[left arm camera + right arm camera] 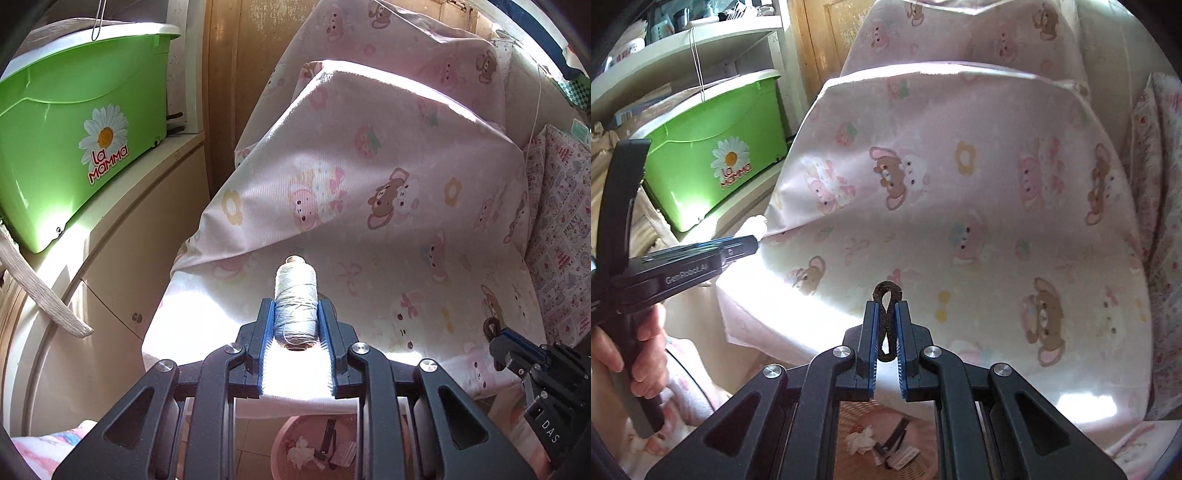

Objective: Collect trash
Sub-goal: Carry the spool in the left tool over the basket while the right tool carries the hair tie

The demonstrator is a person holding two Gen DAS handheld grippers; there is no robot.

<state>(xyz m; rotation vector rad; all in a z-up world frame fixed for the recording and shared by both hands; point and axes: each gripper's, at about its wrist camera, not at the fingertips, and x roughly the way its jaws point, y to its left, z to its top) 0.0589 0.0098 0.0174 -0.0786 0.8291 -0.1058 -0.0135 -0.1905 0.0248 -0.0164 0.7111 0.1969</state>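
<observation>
Two grippers are in view, each clamped on an item above a pink cartoon-print sheet (369, 177).

Left gripper (295, 317): its blue-padded fingers (269, 325) are closed against both sides of a spool of pale thread (296, 299). The spool lies lengthwise between the fingers, far end projecting beyond the tips, near end showing its core hole. In the right wrist view this gripper (753, 242) enters from the left, held in the person's left hand (635, 354), with something white at its tips.

Right gripper (887, 328): jaws nearly together, pinching a dark brown loop (888, 314) twisted into a figure-eight. The upper loop stands clear above the fingertips; the lower loop hangs between the pads. In the left wrist view this gripper (496, 338) appears at the lower right with the dark loop (489, 326) at its tip.

Below both grippers, near the front edge of the sheet, stands a pink woven basket (849, 417). It holds a crumpled white tissue (860, 439), dark strip-like pieces (895, 435) and other small scraps that cannot be identified. The left wrist view shows the same basket (284, 435).

Far left: a green plastic bin (74, 147) bearing a daisy sticker and "La Mamma" sits on a cream cabinet (122, 258). A patterned pillow (561, 236) lies at the right.
</observation>
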